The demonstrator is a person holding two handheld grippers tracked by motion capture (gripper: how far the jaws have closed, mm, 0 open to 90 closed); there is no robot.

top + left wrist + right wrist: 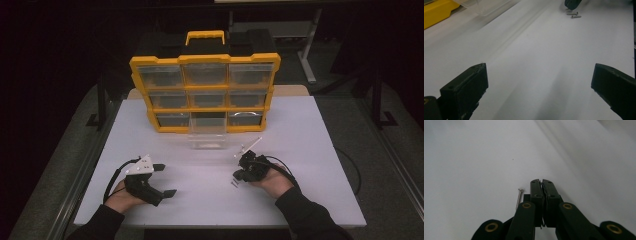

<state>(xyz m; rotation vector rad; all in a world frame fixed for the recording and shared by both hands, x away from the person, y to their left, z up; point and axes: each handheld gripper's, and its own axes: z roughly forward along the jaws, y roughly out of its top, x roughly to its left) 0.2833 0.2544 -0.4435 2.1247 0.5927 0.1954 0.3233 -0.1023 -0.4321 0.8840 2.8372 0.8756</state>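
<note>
Nine clear drawers fill the yellow organizer (205, 92) that stands at the far edge of the white worktop (300, 150), and one clear drawer (207, 134), the bottom middle one, is pulled out toward the person and rests on the worktop in front of the case. Nearer the front edge, the left tool (164, 180) lies toward the left side with its jaws spread wide apart and nothing between them; in the left gripper view the bare worktop shows between its two black jaws. The right tool (237, 175) sits toward the right side, well apart from the left one, tipped down onto the surface; in the right gripper view its jaws are pressed together, and whether anything is pinched between them cannot be told. Two small screws (233, 184) lie on the worktop just beside the right tool's tip, and in the right gripper view one screw (519, 198) lies alongside the closed jaws, close to their left edge.
</note>
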